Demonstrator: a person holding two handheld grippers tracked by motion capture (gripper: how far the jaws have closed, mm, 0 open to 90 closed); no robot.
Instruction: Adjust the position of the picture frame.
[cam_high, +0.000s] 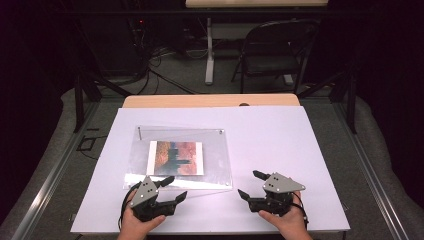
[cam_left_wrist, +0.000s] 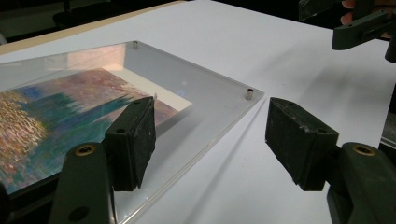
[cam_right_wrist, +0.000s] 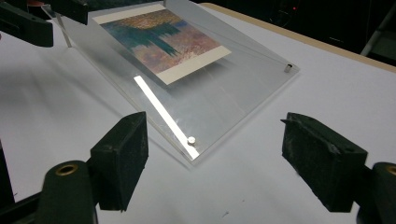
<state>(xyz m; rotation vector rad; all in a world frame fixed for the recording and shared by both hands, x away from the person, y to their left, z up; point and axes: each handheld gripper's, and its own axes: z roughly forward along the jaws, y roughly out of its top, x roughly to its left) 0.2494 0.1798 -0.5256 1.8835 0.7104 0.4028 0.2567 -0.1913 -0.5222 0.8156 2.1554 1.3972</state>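
Observation:
A clear acrylic frame (cam_high: 217, 150) with small metal pegs at its corners lies on the white board (cam_high: 280, 135). Inside it is a picture (cam_high: 176, 158) in orange, pink and teal. My left gripper (cam_high: 176, 187) is open at the frame's near edge. In the left gripper view (cam_left_wrist: 210, 135) one jaw hangs over the frame (cam_left_wrist: 205, 107) and picture (cam_left_wrist: 60, 116), the other over bare board. My right gripper (cam_high: 248, 183) is open just right of the frame's near right corner. In the right gripper view (cam_right_wrist: 215, 154) that corner of the frame (cam_right_wrist: 224, 88) lies ahead between the jaws, untouched.
The board covers a wooden table whose far edge (cam_high: 210, 100) shows. Bare white board stretches to the right of the frame. Beyond the table stand a folding chair (cam_high: 275, 55), a table leg and floor cables. The other gripper (cam_left_wrist: 359, 23) shows at the top right of the left gripper view.

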